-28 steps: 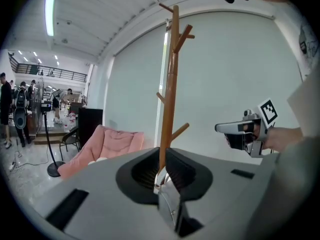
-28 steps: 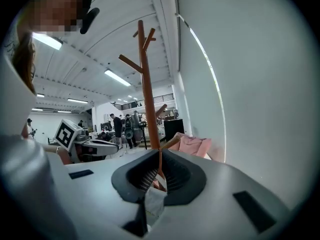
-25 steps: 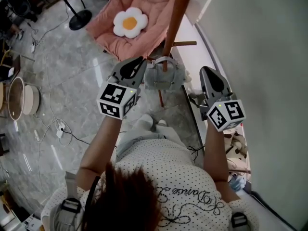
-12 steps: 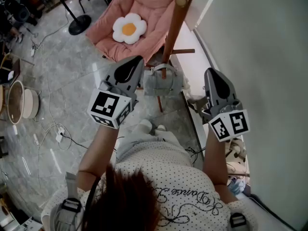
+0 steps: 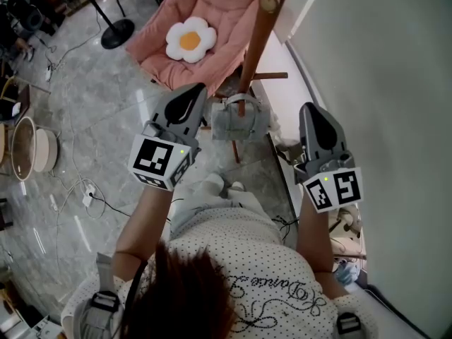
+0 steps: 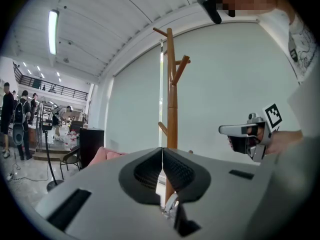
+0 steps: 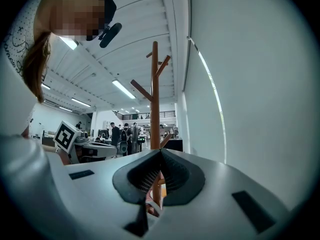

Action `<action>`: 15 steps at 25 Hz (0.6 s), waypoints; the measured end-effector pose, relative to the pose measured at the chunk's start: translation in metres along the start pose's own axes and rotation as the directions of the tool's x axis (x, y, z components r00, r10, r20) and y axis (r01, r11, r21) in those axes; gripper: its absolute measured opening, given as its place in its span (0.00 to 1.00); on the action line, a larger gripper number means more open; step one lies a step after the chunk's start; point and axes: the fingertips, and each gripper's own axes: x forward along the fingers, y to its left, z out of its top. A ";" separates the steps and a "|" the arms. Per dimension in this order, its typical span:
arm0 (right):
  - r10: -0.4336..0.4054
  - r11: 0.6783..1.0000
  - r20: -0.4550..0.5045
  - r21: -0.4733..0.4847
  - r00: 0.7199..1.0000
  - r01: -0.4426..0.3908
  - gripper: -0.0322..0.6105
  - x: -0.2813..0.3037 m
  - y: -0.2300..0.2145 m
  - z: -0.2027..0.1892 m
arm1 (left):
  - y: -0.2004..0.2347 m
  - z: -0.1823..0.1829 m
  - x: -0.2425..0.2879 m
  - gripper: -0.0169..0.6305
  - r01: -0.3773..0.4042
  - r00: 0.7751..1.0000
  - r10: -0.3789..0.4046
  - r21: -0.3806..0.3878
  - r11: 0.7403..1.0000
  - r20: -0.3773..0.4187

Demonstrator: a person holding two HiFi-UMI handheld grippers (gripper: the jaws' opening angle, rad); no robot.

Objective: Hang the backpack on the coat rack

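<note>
A small grey backpack (image 5: pixel 240 122) hangs by its top handle against the brown wooden coat rack (image 5: pixel 256 41). My left gripper (image 5: pixel 192 96) is shut just left of the backpack, a little apart from it; its jaws have just been closing with nothing between them. My right gripper (image 5: pixel 311 113) is shut to the right of the backpack and holds nothing. In the left gripper view the shut jaws (image 6: pixel 162 156) point at the coat rack (image 6: pixel 172 109), with the right gripper (image 6: pixel 245 130) beside it. In the right gripper view the shut jaws (image 7: pixel 160 159) face the coat rack (image 7: pixel 155 114).
A pink chair (image 5: pixel 226 13) with a flower cushion (image 5: pixel 189 39) stands behind the rack. A white wall (image 5: pixel 381 83) runs along the right. A lamp base (image 5: pixel 116 28), a round basket (image 5: pixel 28 143) and cables with a power strip (image 5: pixel 88 193) lie on the marble floor at left.
Both grippers have lifted and the left one has drawn slightly away from the backpack. The backpack stays hanging on the rack.
</note>
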 end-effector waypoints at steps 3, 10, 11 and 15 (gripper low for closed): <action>-0.002 1.000 -0.004 -0.006 1.000 0.002 0.07 0.001 0.000 -0.002 | 0.000 -0.001 0.000 0.04 -0.005 1.000 0.005 0.004 1.000 0.003; -0.018 1.000 0.000 -0.006 1.000 0.018 0.07 0.002 -0.003 -0.003 | 0.001 -0.003 0.001 0.04 -0.009 1.000 0.010 0.009 1.000 -0.004; -0.019 1.000 0.001 -0.003 1.000 0.019 0.07 0.002 -0.003 -0.004 | 0.001 -0.004 0.001 0.04 -0.009 1.000 0.009 0.010 1.000 -0.007; -0.018 1.000 0.000 0.003 1.000 0.018 0.07 0.004 -0.002 -0.006 | 0.002 -0.006 -0.001 0.04 -0.008 1.000 0.008 0.012 1.000 -0.016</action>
